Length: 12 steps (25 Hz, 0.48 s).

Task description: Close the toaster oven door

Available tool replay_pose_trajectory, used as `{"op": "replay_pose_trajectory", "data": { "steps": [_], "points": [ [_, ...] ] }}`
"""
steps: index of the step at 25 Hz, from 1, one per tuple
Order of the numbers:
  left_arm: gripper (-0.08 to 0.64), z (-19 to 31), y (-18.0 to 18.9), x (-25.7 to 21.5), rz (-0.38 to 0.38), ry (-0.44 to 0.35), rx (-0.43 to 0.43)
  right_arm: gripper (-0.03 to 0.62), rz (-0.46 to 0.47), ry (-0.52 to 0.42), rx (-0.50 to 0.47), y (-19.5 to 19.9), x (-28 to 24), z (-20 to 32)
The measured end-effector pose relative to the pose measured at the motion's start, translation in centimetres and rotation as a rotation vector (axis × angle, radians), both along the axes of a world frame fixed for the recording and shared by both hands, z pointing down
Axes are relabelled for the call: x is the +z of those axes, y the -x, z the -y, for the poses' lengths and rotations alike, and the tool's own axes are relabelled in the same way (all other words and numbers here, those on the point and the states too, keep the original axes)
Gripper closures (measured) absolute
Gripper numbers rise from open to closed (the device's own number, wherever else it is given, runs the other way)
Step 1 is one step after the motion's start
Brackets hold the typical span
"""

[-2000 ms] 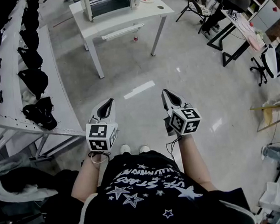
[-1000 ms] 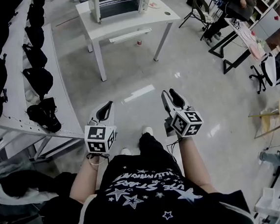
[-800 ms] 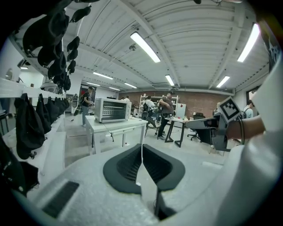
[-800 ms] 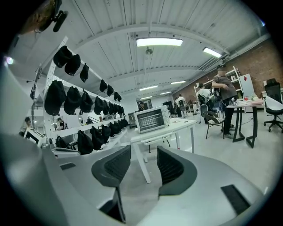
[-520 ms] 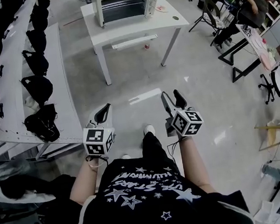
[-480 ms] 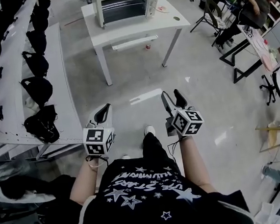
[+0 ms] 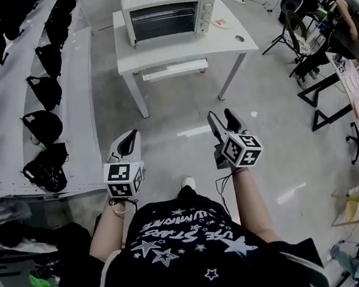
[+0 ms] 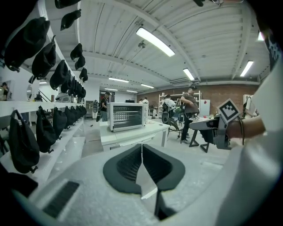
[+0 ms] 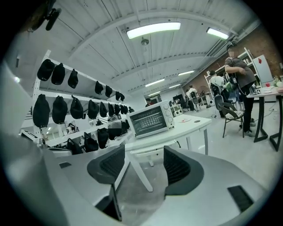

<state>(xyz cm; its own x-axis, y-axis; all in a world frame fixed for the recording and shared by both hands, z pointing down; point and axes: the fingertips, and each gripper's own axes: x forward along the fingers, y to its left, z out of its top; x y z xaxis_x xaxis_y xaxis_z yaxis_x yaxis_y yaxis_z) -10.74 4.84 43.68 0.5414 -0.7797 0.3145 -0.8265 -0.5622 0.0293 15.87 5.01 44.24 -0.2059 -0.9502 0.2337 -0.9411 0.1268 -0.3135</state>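
Observation:
A white toaster oven [image 7: 166,16] stands on a white table [image 7: 183,52] a few steps ahead of me. Its glass door sits upright against the front. It also shows ahead as the oven [image 8: 127,116] in the left gripper view and the oven [image 9: 152,119] in the right gripper view. My left gripper [image 7: 130,137] hangs over the floor at waist height, shut, with its pads touching at the left gripper [image 8: 141,147] and nothing in them. My right gripper [image 7: 222,116] is beside it, its jaws opening wide; only floor and table legs show between them at the right gripper [image 9: 143,155].
A long white shelf unit [image 7: 78,80] with several black caps [image 7: 42,127] runs along my left. A small plate [image 7: 221,23] lies on the table right of the oven. Chairs, stands and seated people [image 7: 344,13] fill the right side. Grey floor lies between me and the table.
I have walked toward the table, so the oven sits lower and larger in the head view. The right gripper's jaws have spread apart. The left gripper stayed shut.

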Motion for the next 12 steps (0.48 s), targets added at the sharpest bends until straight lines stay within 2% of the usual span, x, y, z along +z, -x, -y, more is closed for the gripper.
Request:
{"op": "replay_pose_trajectory", "data": {
  "steps": [6,12],
  "points": [
    [0.537,2.1,-2.9,-0.1,0.016,-0.007,-0.062,0.33,0.003,0.012,-0.063,-3.2,0.7,3.5],
    [0.537,3.4,-4.6,0.6,0.032,0.015,-0.091,0.33,0.013,0.048,-0.079,-5.2,2.3,5.3]
  ]
}}
